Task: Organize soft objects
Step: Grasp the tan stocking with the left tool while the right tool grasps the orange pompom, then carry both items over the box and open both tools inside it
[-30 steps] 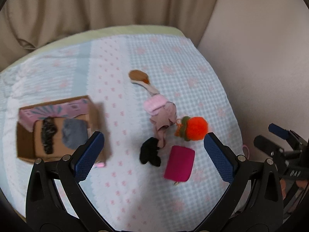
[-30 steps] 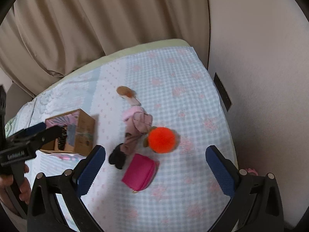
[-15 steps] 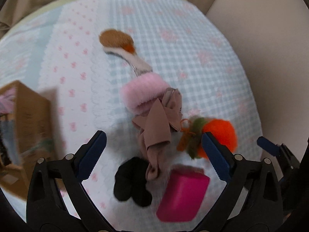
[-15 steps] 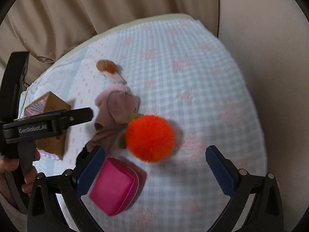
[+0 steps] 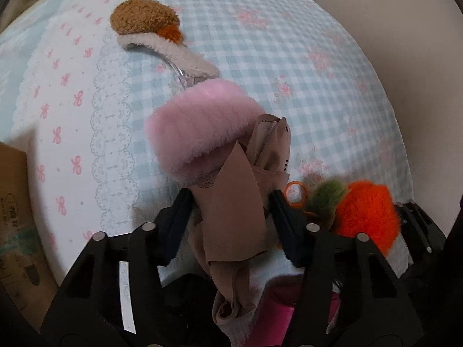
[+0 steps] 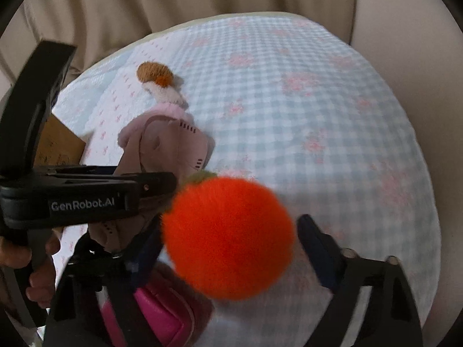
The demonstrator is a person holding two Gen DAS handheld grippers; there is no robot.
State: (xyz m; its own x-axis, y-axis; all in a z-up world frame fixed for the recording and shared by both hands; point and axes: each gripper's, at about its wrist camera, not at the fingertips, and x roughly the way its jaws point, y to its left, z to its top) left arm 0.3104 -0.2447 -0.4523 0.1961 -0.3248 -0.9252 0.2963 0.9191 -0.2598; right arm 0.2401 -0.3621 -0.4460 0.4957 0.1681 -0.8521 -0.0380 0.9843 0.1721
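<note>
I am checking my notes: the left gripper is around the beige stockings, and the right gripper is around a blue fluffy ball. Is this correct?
One detail is wrong: the fluffy ball between the right gripper's closing jaws is orange, not blue, as the right wrist view shows. The left gripper is indeed around the beige stockings.

Your left hand-held gripper (image 5: 230,219) has a matte black frame of triangular cut-out arms, silver screw heads (image 5: 312,226) at the pivots and dark blue ribbed pads (image 5: 279,217). From the right wrist view its side reads "GenRobot.AI" (image 6: 82,204) in grey-white lettering. Your right hand-held gripper (image 6: 228,240) is built alike: black arms, blue pads, silver screws.
</note>
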